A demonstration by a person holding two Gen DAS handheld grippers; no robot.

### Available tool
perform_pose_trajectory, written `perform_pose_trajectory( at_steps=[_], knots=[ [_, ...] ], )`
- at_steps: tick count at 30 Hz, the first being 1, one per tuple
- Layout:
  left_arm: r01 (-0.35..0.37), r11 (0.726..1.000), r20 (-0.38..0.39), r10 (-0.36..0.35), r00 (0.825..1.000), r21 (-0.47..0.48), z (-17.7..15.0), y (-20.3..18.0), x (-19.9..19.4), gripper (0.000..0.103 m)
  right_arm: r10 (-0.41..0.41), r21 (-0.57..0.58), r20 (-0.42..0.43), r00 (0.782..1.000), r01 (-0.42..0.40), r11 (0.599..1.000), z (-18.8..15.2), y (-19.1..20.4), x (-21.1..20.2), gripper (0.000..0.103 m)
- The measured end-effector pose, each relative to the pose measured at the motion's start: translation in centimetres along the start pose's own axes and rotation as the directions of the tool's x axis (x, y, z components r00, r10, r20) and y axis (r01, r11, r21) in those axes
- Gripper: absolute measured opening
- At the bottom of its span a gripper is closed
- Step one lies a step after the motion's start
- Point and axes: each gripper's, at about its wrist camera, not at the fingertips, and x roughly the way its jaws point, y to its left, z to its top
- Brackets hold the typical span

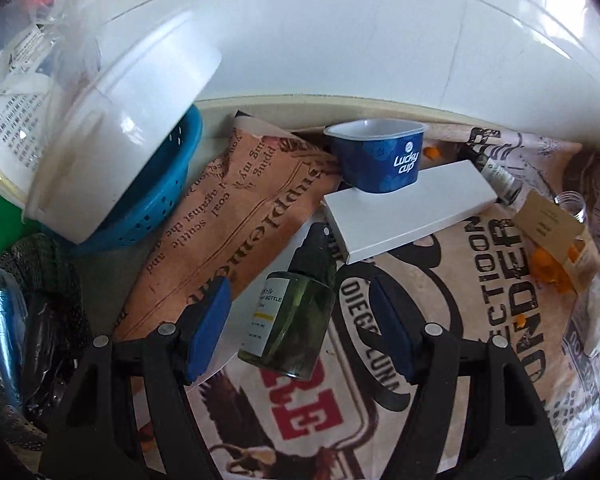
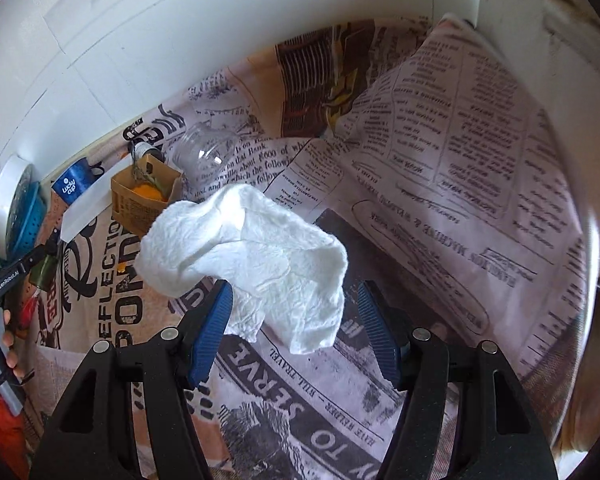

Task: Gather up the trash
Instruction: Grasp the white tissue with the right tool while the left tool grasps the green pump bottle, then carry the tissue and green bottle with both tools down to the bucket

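Observation:
In the left wrist view my left gripper (image 1: 300,320) is open, its blue pads on either side of a small green spray bottle (image 1: 292,320) lying on newspaper. Beyond it a blue Lucky cup (image 1: 380,156) sits on a flat white box (image 1: 408,212). In the right wrist view my right gripper (image 2: 296,320) is open around a crumpled white tissue (image 2: 252,248); I cannot tell if the pads touch it. The left gripper shows at the far left of the right wrist view (image 2: 16,272).
A white round container (image 1: 112,140) leans on a teal colander (image 1: 160,196). A metal strainer (image 1: 4,340) is at the left. A brown paper box (image 2: 144,196) holds orange scraps. A clear plastic bottle (image 2: 208,152) lies near the white wall. Newspaper (image 2: 460,168) covers the surface.

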Motion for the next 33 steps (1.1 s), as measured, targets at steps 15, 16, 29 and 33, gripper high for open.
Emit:
perform_pose_trajectory(
  at_steps=[15,16,29,33],
  knots=[
    [0.013,1.0,-0.021,-0.013,1.0,0.025,-0.8,-1.2,1.9,0.041,0.021,-0.054,-0.019,1.0,-0.022,0.998,0.1,3.1,3.9,0.061],
    [0.014,1.0,-0.022,-0.014,1.0,0.023,-0.9,-1.1,2.0,0.041,0.009,-0.068,-0.009,1.0,-0.009,0.998,0.0,3.3,3.9,0.061],
    [0.003,0.999,0.003,-0.003,1.0,0.035,-3.0,-1.9,-0.6,0.041,-0.067,-0.125,0.078,0.995,0.076,0.989,-0.4,2.7,3.9,0.01],
    [0.02,0.999,0.006,-0.02,1.0,0.037,-3.8,-2.4,-2.4,0.041,-0.011,-0.074,0.05,0.999,0.015,0.997,-0.2,1.6,3.5,0.008]
  ],
)
